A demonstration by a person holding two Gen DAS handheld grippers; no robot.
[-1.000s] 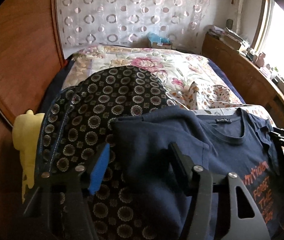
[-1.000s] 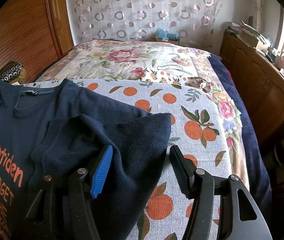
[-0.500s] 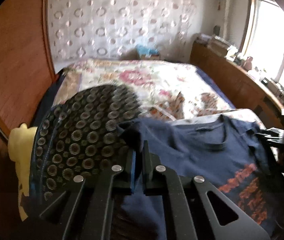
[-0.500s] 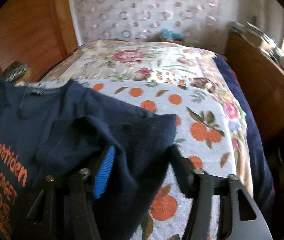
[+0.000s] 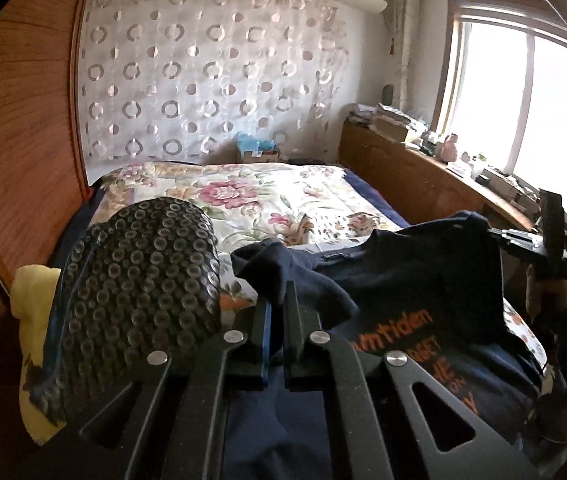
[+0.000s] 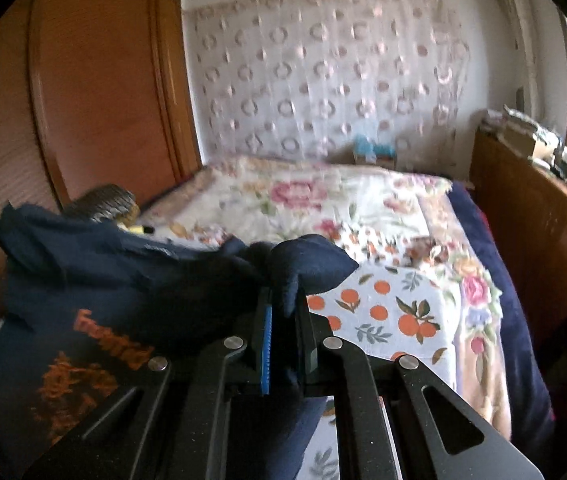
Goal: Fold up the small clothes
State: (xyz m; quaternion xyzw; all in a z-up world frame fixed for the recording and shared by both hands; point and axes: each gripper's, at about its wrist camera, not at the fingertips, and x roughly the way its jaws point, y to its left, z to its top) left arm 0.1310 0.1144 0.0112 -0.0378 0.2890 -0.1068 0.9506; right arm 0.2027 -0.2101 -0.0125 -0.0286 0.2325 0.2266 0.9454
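The left wrist view alone takes in a yellow cloth (image 5: 29,304) at the far left, a large dark pillow with ring pattern (image 5: 135,292) beside it, and the bright window (image 5: 523,92) over the wooden sideboard (image 5: 415,184). It also shows the right gripper (image 5: 523,240) from outside, at the far right, clamped on the shirt's other shoulder, though its fingers are too dark to read there. The right wrist view alone shows the wooden wardrobe (image 6: 95,92) at left and the orange-print sheet (image 6: 395,320) under the garment; there the pillow is only a small patch (image 6: 101,202) behind the cloth.

The navy T-shirt (image 5: 423,272) with orange lettering hangs raised above the bed (image 5: 267,200), stretched between the two tools, its lower part drooping toward the cameras. In the left wrist view the left gripper (image 5: 276,320) has its fingers pressed together on a bunched fold of navy cloth that rises just above the tips. In the right wrist view the T-shirt (image 6: 83,280) spreads off to the left, and the right gripper (image 6: 283,320) likewise pinches a rounded lump of the fabric between its blue-padded finger (image 6: 266,344) and the black one.
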